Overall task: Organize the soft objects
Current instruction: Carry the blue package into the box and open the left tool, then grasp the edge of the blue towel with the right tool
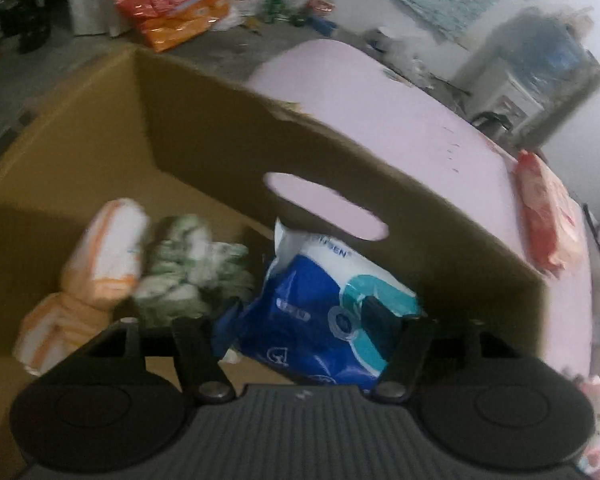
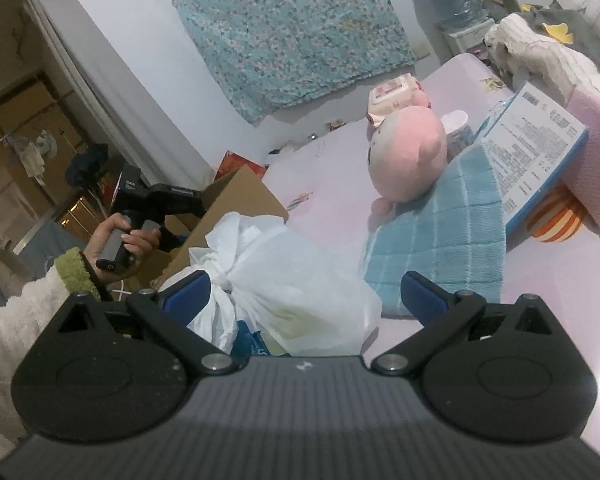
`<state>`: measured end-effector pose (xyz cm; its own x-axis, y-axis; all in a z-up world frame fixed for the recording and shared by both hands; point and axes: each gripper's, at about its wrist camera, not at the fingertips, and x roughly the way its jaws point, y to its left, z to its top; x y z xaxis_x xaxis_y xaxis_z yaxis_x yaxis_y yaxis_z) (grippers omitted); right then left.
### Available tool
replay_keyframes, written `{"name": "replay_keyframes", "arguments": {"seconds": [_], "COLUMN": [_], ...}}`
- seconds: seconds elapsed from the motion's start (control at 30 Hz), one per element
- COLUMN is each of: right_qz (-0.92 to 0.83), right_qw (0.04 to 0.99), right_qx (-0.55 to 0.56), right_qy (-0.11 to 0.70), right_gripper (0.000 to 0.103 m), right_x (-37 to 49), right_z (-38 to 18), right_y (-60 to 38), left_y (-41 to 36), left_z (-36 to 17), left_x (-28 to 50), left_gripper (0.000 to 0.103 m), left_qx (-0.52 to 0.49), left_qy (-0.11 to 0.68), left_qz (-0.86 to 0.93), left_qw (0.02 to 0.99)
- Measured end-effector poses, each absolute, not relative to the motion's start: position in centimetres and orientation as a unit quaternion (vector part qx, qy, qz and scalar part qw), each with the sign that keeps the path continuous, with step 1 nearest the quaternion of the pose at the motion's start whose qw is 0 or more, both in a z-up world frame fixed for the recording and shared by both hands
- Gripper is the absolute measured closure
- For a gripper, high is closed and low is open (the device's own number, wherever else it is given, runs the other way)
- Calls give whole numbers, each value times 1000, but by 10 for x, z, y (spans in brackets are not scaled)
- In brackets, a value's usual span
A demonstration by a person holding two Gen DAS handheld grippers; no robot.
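My left gripper [image 1: 300, 316] hangs over the open cardboard box [image 1: 204, 120], its fingers spread around a blue and white soft pack [image 1: 320, 300]; whether they clamp it I cannot tell. An orange and white bundle [image 1: 100, 264] and a green and white bundle [image 1: 192, 268] lie in the box. My right gripper [image 2: 304, 296] is open, its blue fingers [image 2: 188, 296] either side of a white plastic bag [image 2: 284, 276] on the pink table [image 2: 332, 184]. A pink plush [image 2: 408, 152] lies on a blue towel [image 2: 440, 240]. The left gripper also shows at the left of the right wrist view [image 2: 156, 200].
A red wipes pack [image 1: 548, 212] lies on the table beyond the box; it also shows in the right wrist view [image 2: 392, 96]. A blue and white carton [image 2: 536, 148], a striped ball [image 2: 556, 216], a pink cloth [image 2: 596, 152] and a white cup [image 2: 458, 130] crowd the right.
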<state>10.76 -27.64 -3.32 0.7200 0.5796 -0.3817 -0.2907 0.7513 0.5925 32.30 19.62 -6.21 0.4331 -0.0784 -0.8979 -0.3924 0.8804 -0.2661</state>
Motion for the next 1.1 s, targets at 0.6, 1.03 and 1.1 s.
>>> {"name": "replay_keyframes", "arguments": {"seconds": [0.6,1.03,1.1], "right_qz": [244,226,221], "right_qw": [888,893,894], "right_qx": [261,272,274], "right_qy": [290,279,277], "right_gripper": [1,1,1], "right_x": [109,92,89], "right_z": [-35,-32,-33], "right_y": [-275,-288,-291], "left_y": [187,179,167], "left_z": [-72,-18,0], "left_x": [320,269,253], "left_gripper": [47,29,28], "left_qx": [-259,-233,-210], "left_qy": [542,483,466], "left_qz": [78,71,63], "left_qw": [796,841,857]}}
